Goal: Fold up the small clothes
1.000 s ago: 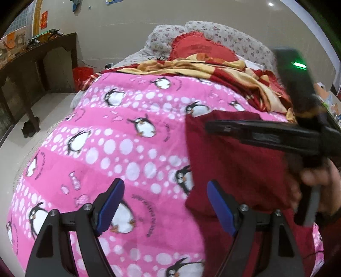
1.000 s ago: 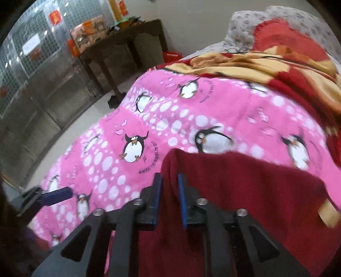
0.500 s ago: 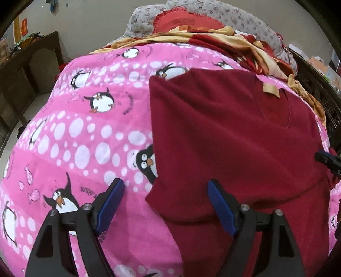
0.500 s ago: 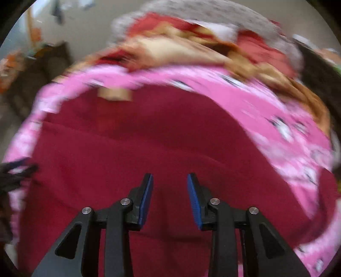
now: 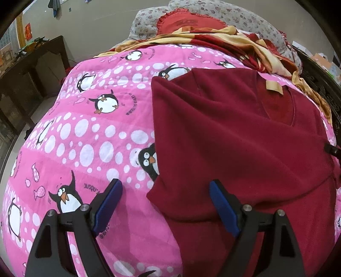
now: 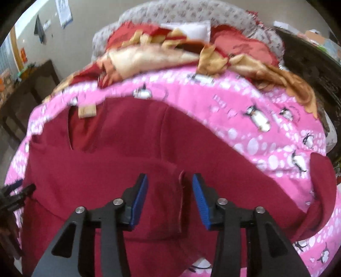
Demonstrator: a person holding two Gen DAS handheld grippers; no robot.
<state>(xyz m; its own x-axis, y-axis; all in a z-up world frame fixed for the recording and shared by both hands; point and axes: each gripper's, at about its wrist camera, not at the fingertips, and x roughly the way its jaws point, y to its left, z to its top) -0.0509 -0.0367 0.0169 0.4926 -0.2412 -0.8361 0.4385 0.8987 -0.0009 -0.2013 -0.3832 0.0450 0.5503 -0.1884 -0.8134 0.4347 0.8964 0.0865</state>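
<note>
A dark red top (image 5: 234, 136) lies spread on the pink penguin blanket (image 5: 89, 132) that covers the bed, its neck end towards the pillows (image 5: 213, 19) and a tan label (image 5: 273, 86) showing at the collar.

The left wrist view is sharp. It shows the top's left side folded in, so that a straight fold edge runs down the cloth and ends in a corner between the fingers of the left gripper (image 5: 165, 204). That gripper is wide open and holds nothing — one blue pad over the blanket, the other over the red cloth. At the right edge of this view a small black tip of the other tool pokes in.

The right wrist view is blurred. It shows what the left cannot: the top's far side, with a sleeve (image 6: 319, 191) trailing out over the blanket at the right. The right gripper (image 6: 170, 200) is open, its pads apart on either side of a raised ridge of red cloth (image 6: 181, 191), which seems to be a seam or hem; the pads do not pinch it. A rumpled red and gold cover (image 6: 162, 55) lies beyond the blanket.
</note>
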